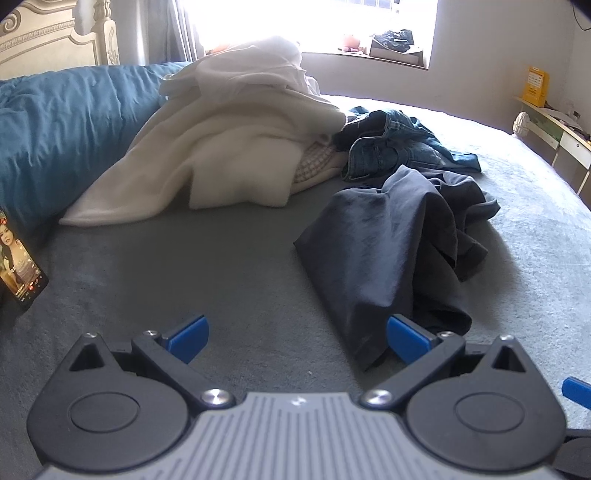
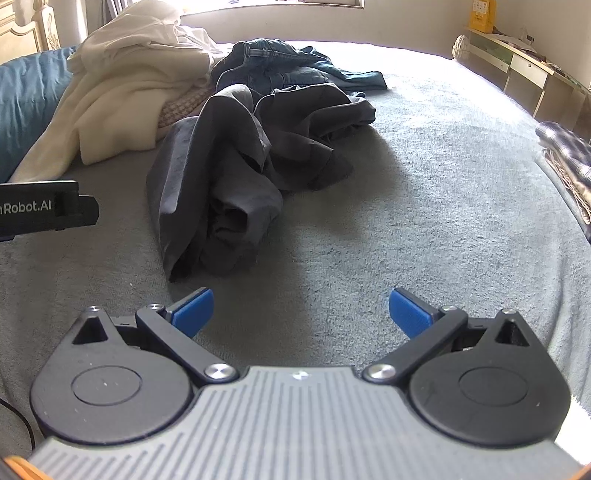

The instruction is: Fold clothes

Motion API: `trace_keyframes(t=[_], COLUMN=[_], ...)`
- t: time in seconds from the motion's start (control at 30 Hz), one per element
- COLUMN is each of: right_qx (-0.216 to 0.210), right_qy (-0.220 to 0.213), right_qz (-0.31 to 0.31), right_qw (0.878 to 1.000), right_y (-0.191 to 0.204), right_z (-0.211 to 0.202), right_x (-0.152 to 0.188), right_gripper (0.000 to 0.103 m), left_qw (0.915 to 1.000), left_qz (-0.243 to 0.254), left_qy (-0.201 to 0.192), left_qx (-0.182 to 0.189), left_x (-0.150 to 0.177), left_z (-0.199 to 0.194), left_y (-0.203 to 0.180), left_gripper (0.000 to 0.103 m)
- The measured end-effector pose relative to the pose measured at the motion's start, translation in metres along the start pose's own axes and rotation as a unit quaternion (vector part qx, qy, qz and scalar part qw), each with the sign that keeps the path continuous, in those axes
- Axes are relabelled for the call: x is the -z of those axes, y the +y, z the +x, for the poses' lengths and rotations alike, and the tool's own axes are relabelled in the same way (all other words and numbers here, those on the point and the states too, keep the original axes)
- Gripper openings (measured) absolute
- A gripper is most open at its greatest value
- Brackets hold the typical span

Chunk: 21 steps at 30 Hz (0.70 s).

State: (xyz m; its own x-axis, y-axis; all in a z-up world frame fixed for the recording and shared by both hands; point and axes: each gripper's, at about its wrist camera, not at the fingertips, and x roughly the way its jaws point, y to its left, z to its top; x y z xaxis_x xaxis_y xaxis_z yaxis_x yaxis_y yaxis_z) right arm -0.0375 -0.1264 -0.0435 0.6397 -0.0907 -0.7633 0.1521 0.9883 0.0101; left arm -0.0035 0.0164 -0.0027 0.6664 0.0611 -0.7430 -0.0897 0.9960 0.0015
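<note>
A crumpled dark grey garment (image 1: pixel 399 243) lies on the grey bed cover (image 1: pixel 221 266); it also shows in the right wrist view (image 2: pixel 240 166). Behind it lie blue jeans (image 1: pixel 395 144) (image 2: pixel 280 66) and a heap of cream-white clothes (image 1: pixel 236 140) (image 2: pixel 125 81). My left gripper (image 1: pixel 297 338) is open and empty, its right pad close to the dark garment's near end. My right gripper (image 2: pixel 301 312) is open and empty over bare cover, the garment ahead to its left. The left gripper's body (image 2: pixel 44 210) shows at the right view's left edge.
A blue duvet (image 1: pixel 55 129) lies at the left by a white headboard (image 1: pixel 48 33). A phone (image 1: pixel 18 266) with a lit screen stands at the left edge. A folded checked cloth (image 2: pixel 569 155) lies at the bed's right edge. A desk (image 1: pixel 554 125) stands beyond.
</note>
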Motion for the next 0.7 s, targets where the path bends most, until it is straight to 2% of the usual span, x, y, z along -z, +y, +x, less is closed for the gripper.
trace_keyframes(t=[0.7], right_qx=[0.000], right_qy=[0.007], right_qz=[0.001], right_qw=[1.000], right_y=[-0.0009], right_z=[0.0010], right_x=[0.0006], right_gripper=[0.102], left_qw=[0.9999], left_qz=[-0.005], left_qy=[0.012], left_qx=[0.003], left_x=[0.0004], left_z=[0.0026], left_y=[0.0016], left_gripper=[0.103])
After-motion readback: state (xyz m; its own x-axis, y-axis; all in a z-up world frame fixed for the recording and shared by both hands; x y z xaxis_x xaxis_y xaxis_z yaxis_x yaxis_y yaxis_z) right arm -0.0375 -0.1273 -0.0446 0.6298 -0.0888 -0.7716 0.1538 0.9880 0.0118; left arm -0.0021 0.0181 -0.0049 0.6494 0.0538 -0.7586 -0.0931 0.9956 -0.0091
